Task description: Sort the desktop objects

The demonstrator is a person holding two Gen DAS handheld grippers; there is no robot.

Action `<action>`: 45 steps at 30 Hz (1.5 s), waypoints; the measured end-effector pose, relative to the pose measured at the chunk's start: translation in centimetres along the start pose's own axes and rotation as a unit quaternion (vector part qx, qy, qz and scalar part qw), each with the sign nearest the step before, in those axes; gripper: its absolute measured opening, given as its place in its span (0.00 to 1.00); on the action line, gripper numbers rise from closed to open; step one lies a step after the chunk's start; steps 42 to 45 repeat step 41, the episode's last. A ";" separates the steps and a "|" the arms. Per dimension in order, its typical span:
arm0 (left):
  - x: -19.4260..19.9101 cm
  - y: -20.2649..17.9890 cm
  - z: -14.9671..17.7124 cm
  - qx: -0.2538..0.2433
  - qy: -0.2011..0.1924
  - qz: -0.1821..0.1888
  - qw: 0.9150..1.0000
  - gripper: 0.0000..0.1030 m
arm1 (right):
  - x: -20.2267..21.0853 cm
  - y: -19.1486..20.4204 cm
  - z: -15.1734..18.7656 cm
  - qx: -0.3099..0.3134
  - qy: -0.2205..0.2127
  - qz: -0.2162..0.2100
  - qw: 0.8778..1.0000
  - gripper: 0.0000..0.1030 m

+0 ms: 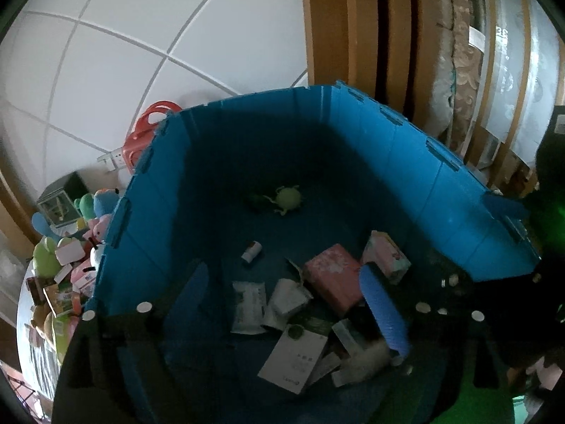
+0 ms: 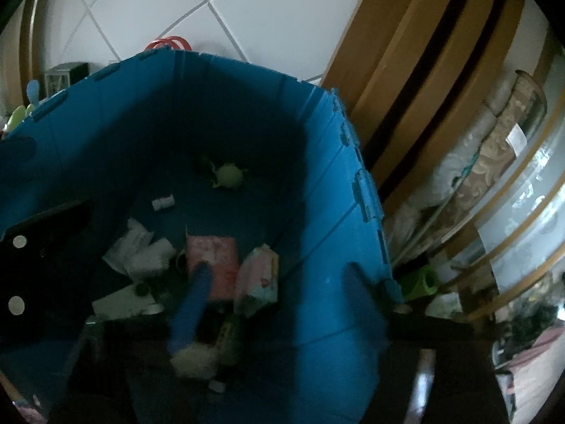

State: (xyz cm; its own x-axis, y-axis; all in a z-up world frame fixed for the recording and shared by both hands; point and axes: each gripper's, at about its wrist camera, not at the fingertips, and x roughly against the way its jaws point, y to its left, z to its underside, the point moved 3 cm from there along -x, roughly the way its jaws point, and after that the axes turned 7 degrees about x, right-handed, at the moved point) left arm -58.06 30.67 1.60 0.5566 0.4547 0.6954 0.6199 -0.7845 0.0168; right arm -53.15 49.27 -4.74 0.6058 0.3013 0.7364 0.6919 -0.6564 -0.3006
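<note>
- The left gripper [image 1: 289,304] hung over the blue bin [image 1: 406,148], its blue fingers [image 1: 383,307] spread wide with nothing between them.
- The right gripper [image 2: 279,304] was likewise parted and empty above the same bin [image 2: 328,212].
- On the bin floor lay a pink box [image 1: 333,274], a white box [image 1: 293,357], crumpled packets [image 1: 249,305] and, farther back, what looked like a green toy [image 1: 287,199].
- Plush toys [image 1: 63,247] were piled outside the bin's left wall.
</note>
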 end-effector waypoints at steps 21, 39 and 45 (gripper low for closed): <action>7.2 5.4 1.3 0.010 -0.101 0.007 0.995 0.88 | 5.7 2.4 0.6 -0.077 -0.034 -0.039 0.996 1.00; 11.0 12.2 5.0 0.034 -0.089 0.019 0.995 0.88 | 11.7 8.0 0.6 -0.112 -0.034 -0.019 0.993 1.00; 11.2 12.6 5.3 0.035 -0.089 0.019 0.995 0.88 | 12.0 8.4 0.7 -0.112 -0.035 -0.020 0.993 1.00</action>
